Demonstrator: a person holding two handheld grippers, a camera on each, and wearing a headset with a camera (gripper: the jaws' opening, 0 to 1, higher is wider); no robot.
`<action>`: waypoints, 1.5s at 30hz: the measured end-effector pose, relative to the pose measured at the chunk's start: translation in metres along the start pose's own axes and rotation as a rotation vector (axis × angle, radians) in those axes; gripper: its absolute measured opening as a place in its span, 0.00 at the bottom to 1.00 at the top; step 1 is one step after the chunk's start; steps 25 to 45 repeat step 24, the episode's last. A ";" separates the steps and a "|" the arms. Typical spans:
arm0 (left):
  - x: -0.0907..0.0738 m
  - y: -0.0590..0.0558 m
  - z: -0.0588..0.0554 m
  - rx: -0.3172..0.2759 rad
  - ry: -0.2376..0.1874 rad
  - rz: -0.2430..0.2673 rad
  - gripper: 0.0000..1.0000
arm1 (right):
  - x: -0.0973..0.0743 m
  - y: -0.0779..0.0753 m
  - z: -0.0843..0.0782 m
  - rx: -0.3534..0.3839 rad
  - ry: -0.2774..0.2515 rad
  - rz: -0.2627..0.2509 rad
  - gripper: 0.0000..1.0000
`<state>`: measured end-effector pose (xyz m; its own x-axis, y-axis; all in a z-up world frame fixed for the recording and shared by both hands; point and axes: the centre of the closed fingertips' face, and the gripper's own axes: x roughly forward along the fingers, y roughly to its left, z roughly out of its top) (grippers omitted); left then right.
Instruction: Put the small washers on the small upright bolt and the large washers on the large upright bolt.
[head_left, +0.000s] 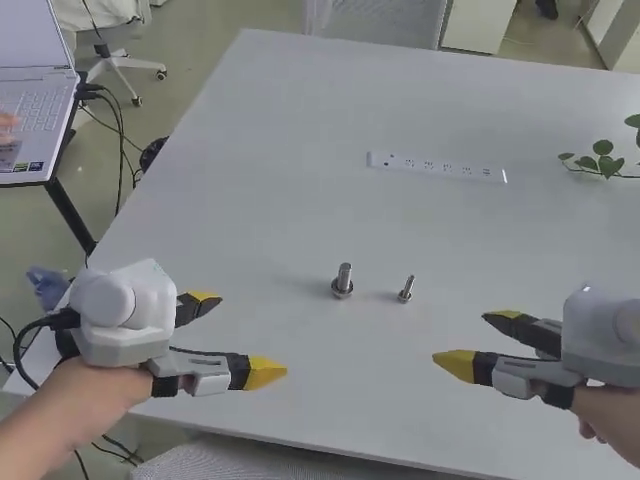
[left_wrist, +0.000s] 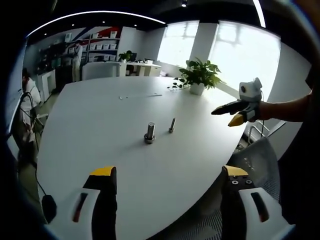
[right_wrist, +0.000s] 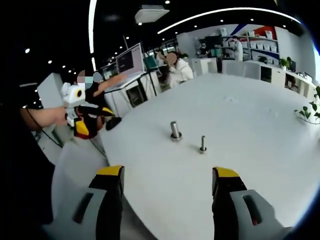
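Two bolts stand upright mid-table: the large bolt (head_left: 343, 281) (left_wrist: 150, 133) (right_wrist: 175, 130) with a ring at its base, and to its right the small bolt (head_left: 406, 289) (left_wrist: 172, 125) (right_wrist: 202, 144). My left gripper (head_left: 233, 340) (left_wrist: 167, 175) hovers open at the near left edge, nothing between its yellow-tipped jaws. At the near right my right gripper (head_left: 480, 343) (right_wrist: 167, 175) is open and holds nothing. Each gripper appears in the other's view: the right gripper (left_wrist: 231, 114), the left gripper (right_wrist: 90, 120).
A white power strip (head_left: 436, 167) lies beyond the bolts. A potted plant (head_left: 605, 158) (left_wrist: 199, 77) sits at the far right edge. A laptop (head_left: 30, 110) rests on a side desk at left, where people sit (right_wrist: 175, 67). An office chair (head_left: 110, 50) stands beyond.
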<state>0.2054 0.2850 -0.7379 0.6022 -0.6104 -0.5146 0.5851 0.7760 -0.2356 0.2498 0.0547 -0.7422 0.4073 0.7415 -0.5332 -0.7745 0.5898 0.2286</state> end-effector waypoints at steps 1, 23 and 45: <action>0.000 -0.001 0.000 -0.006 -0.002 0.000 0.87 | -0.002 0.000 0.000 -0.003 -0.009 -0.001 0.76; -0.002 -0.008 -0.012 -0.017 0.008 0.011 0.99 | -0.012 0.011 -0.015 -0.011 -0.060 -0.019 1.00; -0.002 -0.009 -0.012 -0.018 0.009 0.010 0.99 | -0.012 0.010 -0.015 -0.013 -0.059 -0.019 1.00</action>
